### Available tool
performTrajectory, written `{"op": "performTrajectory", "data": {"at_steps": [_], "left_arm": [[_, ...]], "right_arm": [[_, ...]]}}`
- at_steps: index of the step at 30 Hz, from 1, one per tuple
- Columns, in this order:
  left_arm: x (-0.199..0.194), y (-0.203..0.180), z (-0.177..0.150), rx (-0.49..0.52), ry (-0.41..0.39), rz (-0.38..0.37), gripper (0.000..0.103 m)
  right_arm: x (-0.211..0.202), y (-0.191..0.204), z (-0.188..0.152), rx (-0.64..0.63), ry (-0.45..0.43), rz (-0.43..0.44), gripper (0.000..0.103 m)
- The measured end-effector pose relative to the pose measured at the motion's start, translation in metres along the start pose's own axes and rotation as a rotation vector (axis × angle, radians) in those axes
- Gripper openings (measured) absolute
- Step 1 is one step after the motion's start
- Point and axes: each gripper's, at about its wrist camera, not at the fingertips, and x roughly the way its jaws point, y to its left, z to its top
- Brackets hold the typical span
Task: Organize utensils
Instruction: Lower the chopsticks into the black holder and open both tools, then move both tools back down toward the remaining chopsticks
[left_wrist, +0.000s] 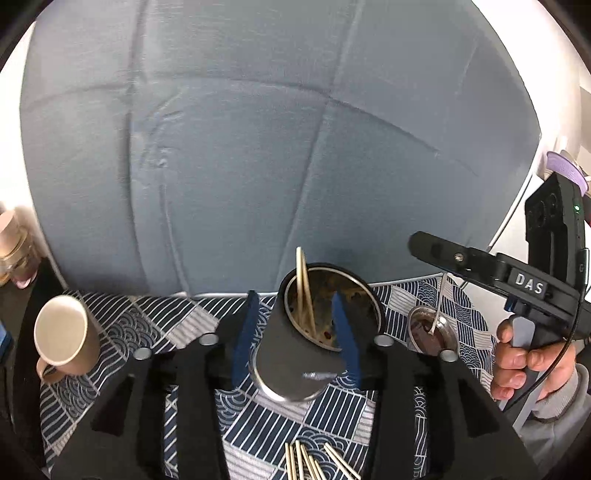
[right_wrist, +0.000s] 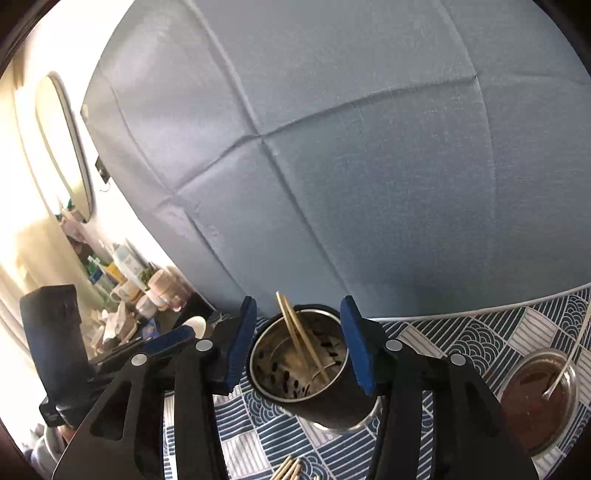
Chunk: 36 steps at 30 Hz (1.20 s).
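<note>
A dark metal utensil holder (left_wrist: 295, 354) stands tilted on the patterned tablecloth with two wooden chopsticks (left_wrist: 303, 291) in it. My left gripper (left_wrist: 297, 332) is shut on the holder; one blue pad is outside its wall, the other inside its rim. Several loose chopsticks (left_wrist: 317, 461) lie on the cloth in front. In the right wrist view the holder (right_wrist: 314, 373) with the chopsticks (right_wrist: 301, 332) sits between the fingers of my right gripper (right_wrist: 301, 347), which is open and empty. More loose chopsticks (right_wrist: 290, 470) show at the bottom edge. The right gripper's body also shows in the left wrist view (left_wrist: 517, 284).
A beige mug (left_wrist: 64, 334) stands at the left. A metal bowl with a spoon in brown contents (left_wrist: 430, 328) is at the right, also in the right wrist view (right_wrist: 543, 398). A blue-grey cloth backdrop (left_wrist: 277, 147) rises behind the table. Bottles and jars (right_wrist: 129, 280) crowd a far-left shelf.
</note>
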Motion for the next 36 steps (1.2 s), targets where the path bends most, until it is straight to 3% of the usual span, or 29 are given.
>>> {"op": "performTrajectory", "data": {"at_steps": [2,4,6,13,22,29,36], "left_arm": [[-0.002,0.005,-0.005,-0.018,0.010,0.012,0.058],[-0.005,0.009,-0.009,-0.035,0.013,0.025,0.060],[-0.006,0.015,-0.012,-0.060,0.031,0.031,0.069],[-0.010,0.025,-0.027,-0.083,0.051,0.074,0.084],[-0.004,0.022,-0.056,-0.031,0.142,0.117,0.092],[0.011,0.024,-0.092,-0.001,0.260,0.148,0.093],[0.021,0.033,-0.127,-0.031,0.324,0.177,0.093]], "right_arm": [[-0.004,0.003,-0.003,-0.005,0.001,-0.006,0.048],[-0.008,0.005,-0.006,-0.007,-0.006,-0.012,0.054],[-0.010,0.006,-0.009,-0.006,-0.008,-0.020,0.061],[-0.011,0.002,-0.025,0.013,0.018,-0.046,0.070],[-0.011,-0.005,-0.050,0.024,0.080,-0.092,0.081],[-0.006,-0.014,-0.072,0.032,0.152,-0.129,0.084],[0.010,-0.016,-0.118,0.019,0.269,-0.173,0.084]]}}
